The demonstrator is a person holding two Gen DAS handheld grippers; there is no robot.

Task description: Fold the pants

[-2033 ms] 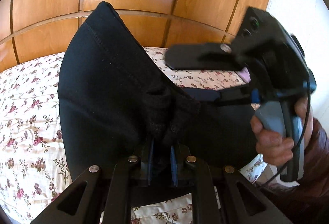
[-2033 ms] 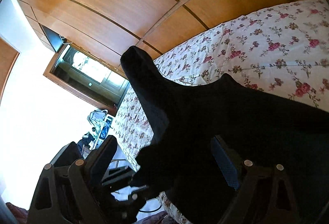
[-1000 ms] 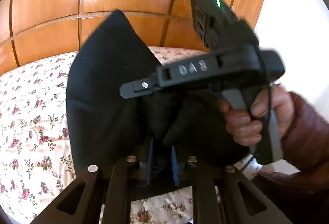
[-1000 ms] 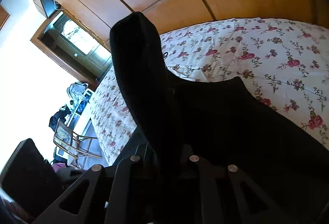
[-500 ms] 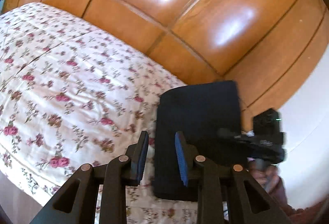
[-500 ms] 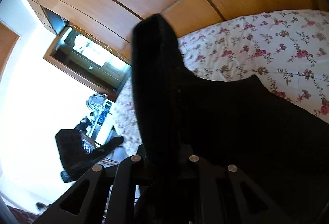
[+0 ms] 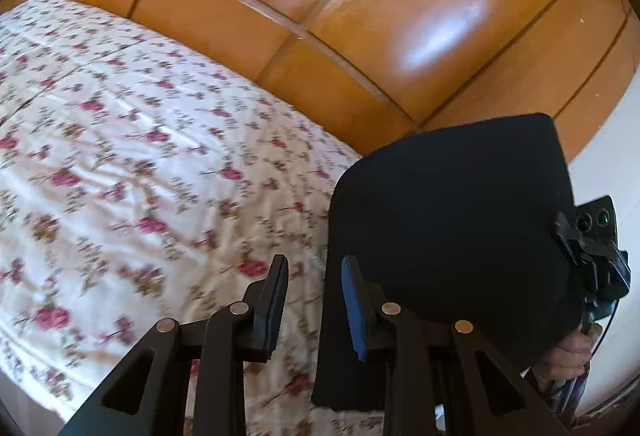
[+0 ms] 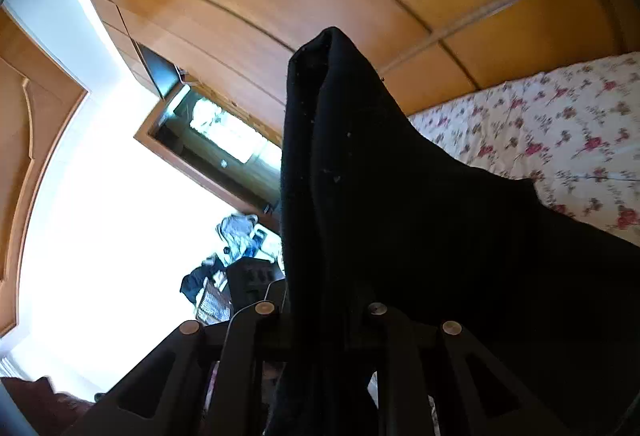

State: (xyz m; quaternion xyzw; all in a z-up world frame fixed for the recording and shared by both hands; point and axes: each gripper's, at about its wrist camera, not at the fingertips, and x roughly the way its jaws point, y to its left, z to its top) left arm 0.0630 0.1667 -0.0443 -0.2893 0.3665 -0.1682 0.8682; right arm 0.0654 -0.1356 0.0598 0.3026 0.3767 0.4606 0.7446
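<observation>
One pair of dark pants [image 7: 448, 220] is hanging folded above the right end of the flowered bed [image 7: 132, 172], near its edge by the wooden wall panels [image 7: 360, 48]. The right gripper [image 8: 320, 320] is clenching the bunched fabric, its fingertips hidden in the cloth. The left gripper [image 7: 314, 300] is standing released, its two blue pads [image 7: 352, 300] parted with nothing between them, just beside the pants' left edge. One hand [image 7: 568, 354] is gripping the right gripper's handle.
</observation>
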